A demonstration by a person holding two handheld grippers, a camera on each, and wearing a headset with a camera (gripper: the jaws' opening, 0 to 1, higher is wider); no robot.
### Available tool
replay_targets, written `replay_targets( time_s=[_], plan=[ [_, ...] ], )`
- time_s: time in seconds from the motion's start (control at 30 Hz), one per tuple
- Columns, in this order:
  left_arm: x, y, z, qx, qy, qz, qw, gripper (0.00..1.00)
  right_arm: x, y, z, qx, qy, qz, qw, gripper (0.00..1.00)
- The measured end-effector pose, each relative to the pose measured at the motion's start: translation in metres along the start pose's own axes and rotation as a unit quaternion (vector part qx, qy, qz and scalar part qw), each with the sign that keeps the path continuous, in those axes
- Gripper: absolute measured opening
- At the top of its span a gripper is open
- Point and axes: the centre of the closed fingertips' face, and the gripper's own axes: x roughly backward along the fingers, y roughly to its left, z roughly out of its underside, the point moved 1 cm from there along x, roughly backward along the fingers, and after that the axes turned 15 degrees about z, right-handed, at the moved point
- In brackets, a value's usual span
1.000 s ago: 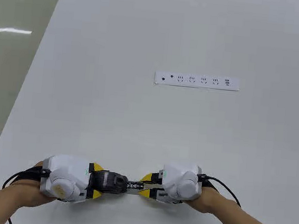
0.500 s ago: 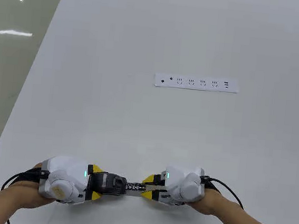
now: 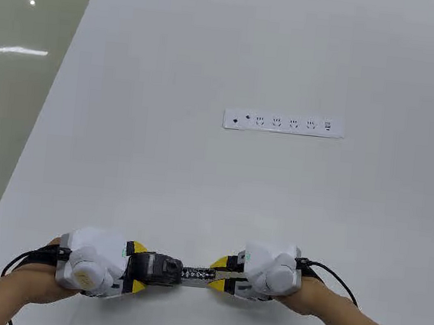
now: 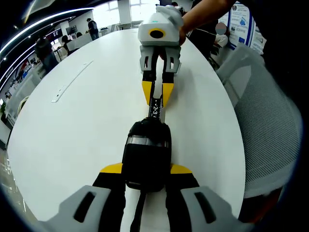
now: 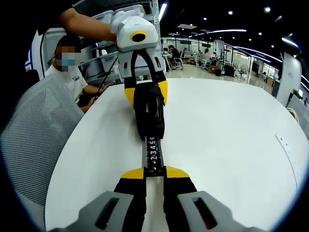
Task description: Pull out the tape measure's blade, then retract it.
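Bare tabletop (image 3: 200, 176) is open from 10 through 2 o'clock of the grippers. One obstacle there: power strip (image 3: 283, 123), lying flat at 12–1 o'clock, well apart. The gap between left gripper (image 3: 139, 263) and right gripper (image 3: 219, 272) is bridged by tape measure (image 3: 159, 268) and blade (image 3: 197, 273). Table edge is near at 9 o'clock. Mesh chair (image 4: 263, 123) stands beside the edge at 6 o'clock.
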Motion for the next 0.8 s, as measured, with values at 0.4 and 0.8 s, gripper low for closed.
replay_targets(
  time_s=[0.4, 0.8],
  plan=[
    [0.000, 0.000, -0.001, 0.000, 0.001, 0.001, 1.0000, 0.27, 0.005, -0.002, 0.004, -0.007, -0.001, 0.000, 1.0000, 0.10],
    [0.000, 0.000, -0.001, 0.001, 0.004, 0.003, 1.0000, 0.27, 0.012, -0.005, 0.013, -0.010, -0.001, 0.000, 0.9999, 0.10]
  ],
)
